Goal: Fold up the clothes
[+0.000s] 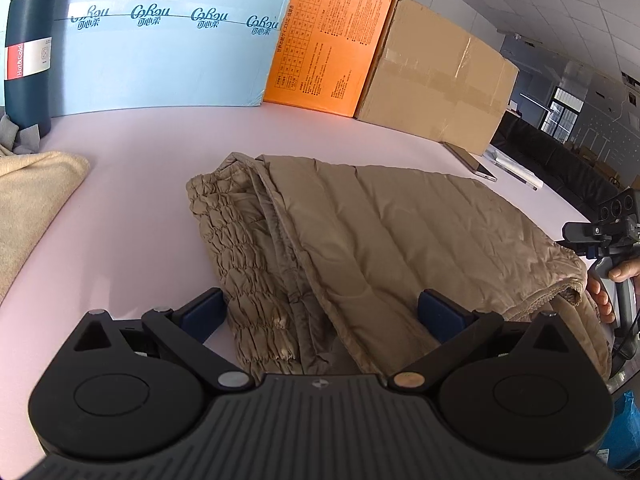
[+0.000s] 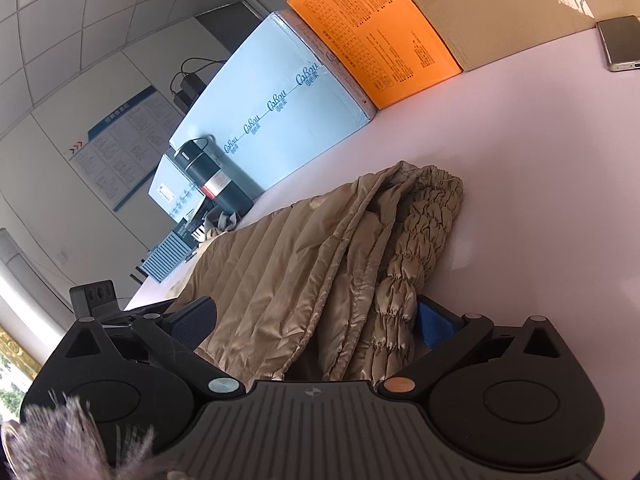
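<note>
The folded tan quilted jacket point(image 1: 360, 248) lies on the pale pink table point(image 1: 140, 208), and both the left gripper point(image 1: 324, 316) and the right gripper point(image 2: 316, 320) stand spread wide, with the fabric between their pads but not pinched. Toward twelve o'clock beyond the jacket stand three closed boxes, contents hidden: a light blue box point(image 1: 172, 56), an orange box point(image 1: 328, 40) and a brown cardboard box point(image 1: 436, 80). At ten o'clock in the left wrist view a dark capped flask point(image 1: 28, 48) stands upright above a beige cloth point(image 1: 32, 204).
</note>
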